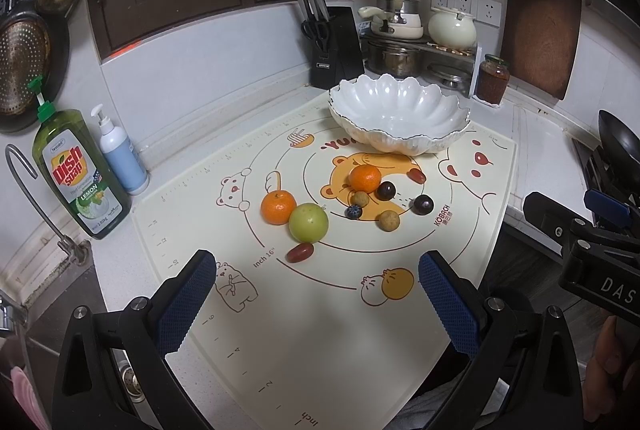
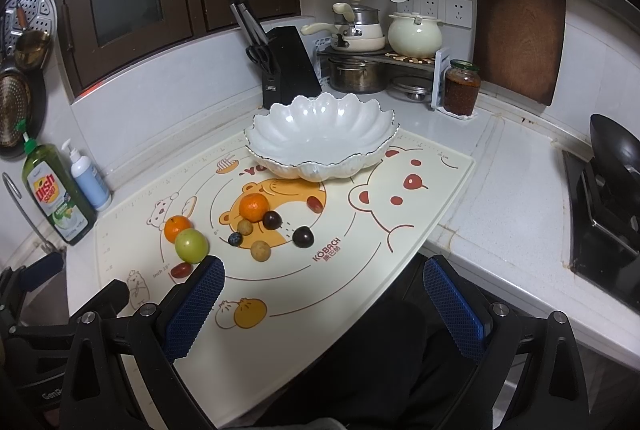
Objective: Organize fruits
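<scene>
My left tongs [image 1: 316,294] hang wide open and empty at lower centre. The fruits, green apple [image 1: 308,228] leftmost, lie loose mid-frame on the desk mat [image 1: 320,330], below the empty white bowl [image 1: 400,110]. My right tongs [image 2: 324,294] likewise gape, holding nothing.

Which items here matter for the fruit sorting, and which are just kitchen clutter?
Job: white bowl, empty; two oranges, green fruit, two red grapes, two dark plums, two brown longans, blueberry, all on the mat.

Clutter: dish soap, pump bottle, knife block, pots, jar, cutting board.
</scene>
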The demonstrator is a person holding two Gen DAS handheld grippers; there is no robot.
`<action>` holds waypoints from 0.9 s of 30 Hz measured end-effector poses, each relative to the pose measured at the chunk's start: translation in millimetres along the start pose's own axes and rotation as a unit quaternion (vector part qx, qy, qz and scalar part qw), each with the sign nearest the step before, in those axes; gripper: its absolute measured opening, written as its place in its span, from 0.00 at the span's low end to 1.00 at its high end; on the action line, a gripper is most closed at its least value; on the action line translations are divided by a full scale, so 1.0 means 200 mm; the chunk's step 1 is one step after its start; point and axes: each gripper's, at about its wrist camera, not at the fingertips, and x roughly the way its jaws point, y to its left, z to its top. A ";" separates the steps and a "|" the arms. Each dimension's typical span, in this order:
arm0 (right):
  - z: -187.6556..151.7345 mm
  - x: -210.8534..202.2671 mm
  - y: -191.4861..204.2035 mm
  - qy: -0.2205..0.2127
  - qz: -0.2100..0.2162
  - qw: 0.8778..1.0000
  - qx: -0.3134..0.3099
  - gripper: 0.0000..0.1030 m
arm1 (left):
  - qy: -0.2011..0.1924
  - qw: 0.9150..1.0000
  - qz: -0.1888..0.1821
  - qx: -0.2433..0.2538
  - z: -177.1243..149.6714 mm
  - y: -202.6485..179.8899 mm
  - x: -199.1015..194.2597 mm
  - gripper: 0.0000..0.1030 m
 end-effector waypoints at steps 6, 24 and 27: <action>0.00 0.00 0.00 0.000 0.000 1.000 0.000 0.98 | 0.000 1.000 0.000 0.000 0.00 0.00 0.00 1.00; 0.00 0.02 0.01 0.000 0.001 1.000 0.002 0.98 | 0.005 1.000 0.002 0.002 -0.02 -0.01 0.03 1.00; 0.00 0.05 0.02 0.004 0.002 1.000 0.002 0.98 | 0.007 1.000 0.004 0.002 -0.02 0.00 0.05 1.00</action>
